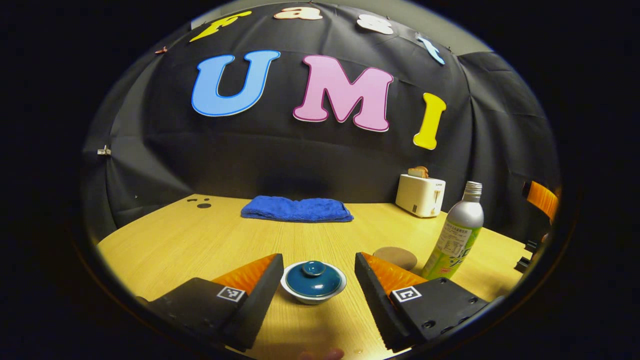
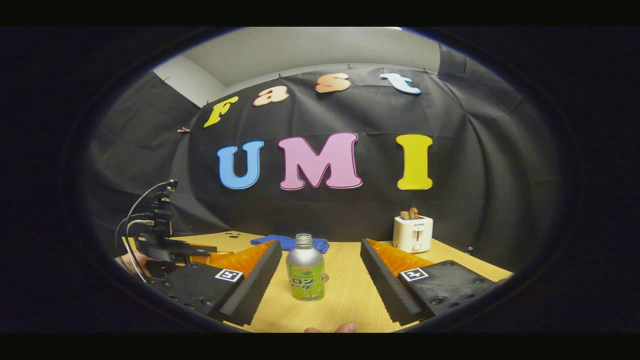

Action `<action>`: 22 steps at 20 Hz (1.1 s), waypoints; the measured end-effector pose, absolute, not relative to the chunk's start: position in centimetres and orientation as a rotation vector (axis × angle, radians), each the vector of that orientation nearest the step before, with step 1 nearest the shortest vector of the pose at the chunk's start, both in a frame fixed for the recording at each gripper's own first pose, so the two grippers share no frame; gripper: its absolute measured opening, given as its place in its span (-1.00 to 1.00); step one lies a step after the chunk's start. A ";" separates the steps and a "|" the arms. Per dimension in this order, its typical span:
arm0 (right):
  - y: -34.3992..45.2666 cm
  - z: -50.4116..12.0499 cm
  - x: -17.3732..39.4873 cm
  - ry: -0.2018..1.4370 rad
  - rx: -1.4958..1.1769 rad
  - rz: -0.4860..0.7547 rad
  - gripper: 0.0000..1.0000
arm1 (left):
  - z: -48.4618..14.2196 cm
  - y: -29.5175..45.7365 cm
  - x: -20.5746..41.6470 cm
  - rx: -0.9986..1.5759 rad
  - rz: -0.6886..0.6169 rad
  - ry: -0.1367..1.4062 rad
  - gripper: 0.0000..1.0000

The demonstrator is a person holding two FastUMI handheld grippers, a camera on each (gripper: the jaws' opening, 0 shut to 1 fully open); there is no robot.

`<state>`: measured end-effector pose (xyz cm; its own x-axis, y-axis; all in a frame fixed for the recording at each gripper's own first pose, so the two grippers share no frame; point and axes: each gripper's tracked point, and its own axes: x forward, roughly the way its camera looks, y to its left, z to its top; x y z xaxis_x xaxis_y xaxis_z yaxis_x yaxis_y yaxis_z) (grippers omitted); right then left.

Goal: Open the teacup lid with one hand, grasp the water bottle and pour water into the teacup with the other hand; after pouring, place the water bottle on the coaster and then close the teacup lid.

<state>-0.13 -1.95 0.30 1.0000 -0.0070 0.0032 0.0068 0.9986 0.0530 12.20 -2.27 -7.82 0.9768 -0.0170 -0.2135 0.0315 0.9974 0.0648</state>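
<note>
Left gripper: fingers spread wide, nothing between them but air. The teacup sits dead ahead on the table, centred in the gap, just past the fingertips. Its lid is on, knob pointing straight up. I judge the lid lift as the step in hand, not yet begun.

The relation that matters here: the knob lies straight forward of the left gripper and a little below its finger line. No sideways correction looks needed; I would go forward and down, then pinch. The knob is small and round, so the fingers must close far from where they stand now.

Right gripper: fingers also spread, gripping nothing. The water bottle stands upright between them and a little beyond the tips, apart from both. Cap looks off, the neck open. Its long axis is vertical, crossing the closing line of the fingers, which suits a side grasp on the body.

So each gripper has its own target in front: left nearer the teacup, right nearer the bottle.

From the left gripper view the bottle is ahead and to the right of the teacup, with the coaster lying flat between the two, near the right fingertip. That is the bottle's final spot.

Farther back: a folded blue towel and a toaster, both well apart from the work.

In the right gripper view, the other gripper shows off to the left.
</note>
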 end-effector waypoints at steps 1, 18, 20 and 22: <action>-2.0 0.3 -0.1 -0.003 0.057 -0.006 0.96 | -8.1 -2.1 12.6 0.074 -0.015 0.216 0.79; -1.9 -0.1 0.0 0.006 0.076 0.003 0.96 | -9.8 -1.8 15.2 0.087 0.010 0.240 -0.09; -1.8 -0.2 0.1 0.007 0.076 0.005 0.96 | -9.3 -2.0 15.2 0.079 -0.003 0.221 -0.32; -1.8 -0.5 0.1 0.013 0.075 0.005 0.96 | -9.0 -1.7 15.1 0.068 0.004 0.201 -0.36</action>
<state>0.14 -1.79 -0.52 0.9999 0.0051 -0.0129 -0.0042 0.9972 0.0750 15.13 -1.73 -8.96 0.9799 0.0108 -0.1991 0.0028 0.9977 0.0678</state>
